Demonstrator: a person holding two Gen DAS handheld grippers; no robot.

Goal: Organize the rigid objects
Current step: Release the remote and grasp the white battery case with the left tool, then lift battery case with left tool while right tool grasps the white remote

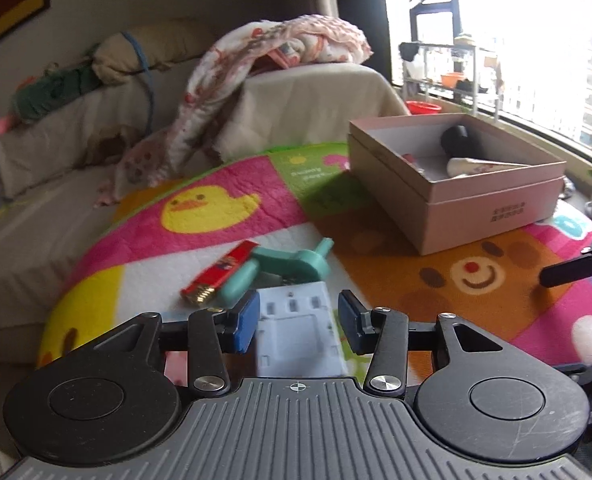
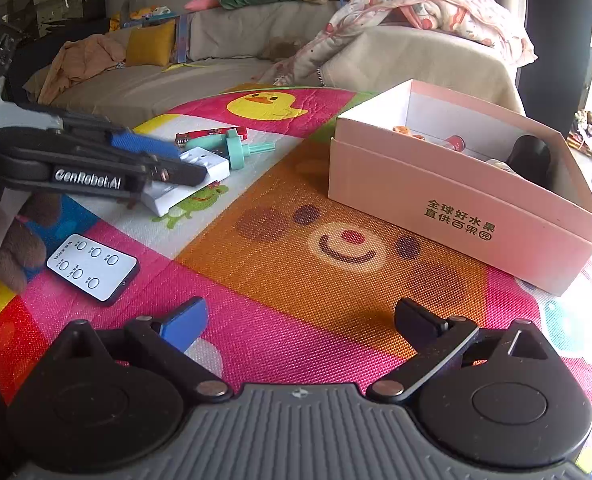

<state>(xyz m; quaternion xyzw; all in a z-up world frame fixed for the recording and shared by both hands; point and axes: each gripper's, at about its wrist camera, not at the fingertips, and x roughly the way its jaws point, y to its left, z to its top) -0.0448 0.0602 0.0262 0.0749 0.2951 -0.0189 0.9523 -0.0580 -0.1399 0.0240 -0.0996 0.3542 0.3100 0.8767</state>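
Observation:
A white battery charger [image 1: 296, 332] lies on the colourful play mat, between the blue pads of my left gripper [image 1: 299, 322]; the jaws stand open around it with gaps on both sides. It also shows in the right wrist view [image 2: 191, 184] under the left gripper [image 2: 167, 160]. Beyond it lie a teal plastic tool [image 1: 283, 266] and a red lighter [image 1: 219, 272]. A pink box [image 1: 476, 196] holds several items, including a black cylinder [image 1: 456, 138]. My right gripper [image 2: 300, 320] is open and empty above the mat. A white remote [image 2: 91, 268] lies to its left.
A sofa [image 1: 95, 140] with a floral blanket [image 1: 255, 60] and cushions stands behind the mat. The mat's edge [image 1: 75, 280] drops off at the left. A window with a rack [image 1: 456, 76] is at the right.

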